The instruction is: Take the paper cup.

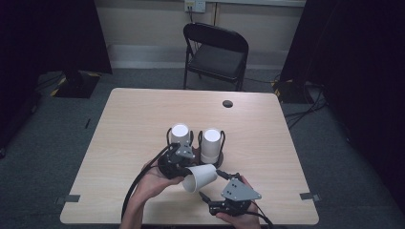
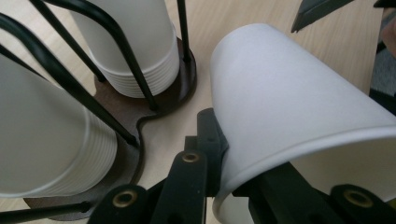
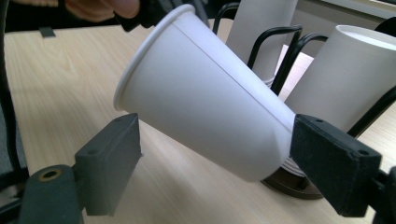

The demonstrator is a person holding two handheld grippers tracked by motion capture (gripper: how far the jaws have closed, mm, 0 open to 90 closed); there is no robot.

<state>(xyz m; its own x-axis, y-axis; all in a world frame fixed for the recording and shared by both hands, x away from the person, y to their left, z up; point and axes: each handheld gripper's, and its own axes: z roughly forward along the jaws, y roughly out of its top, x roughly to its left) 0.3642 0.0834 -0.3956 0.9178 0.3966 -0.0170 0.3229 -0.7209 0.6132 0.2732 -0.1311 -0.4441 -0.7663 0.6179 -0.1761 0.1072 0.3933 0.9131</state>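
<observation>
The loose cup (image 1: 200, 177) lies tilted between the right gripper's (image 1: 212, 186) fingers (image 3: 109, 161), with the two cup stacks (image 1: 211, 144) behind it.

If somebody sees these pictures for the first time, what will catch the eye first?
A white paper cup tipped on its side above the table's near edge, its rim pinched by the left gripper. The right gripper is open around it. Behind stand two stacks of cups in a black wire holder.

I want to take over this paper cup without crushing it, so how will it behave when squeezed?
The paper cup looks thin-walled, so it probably dents easily. The left tongs pinch only its rim, suggesting it is light. Laid down, its tapered shape would likely roll in a curve.
</observation>
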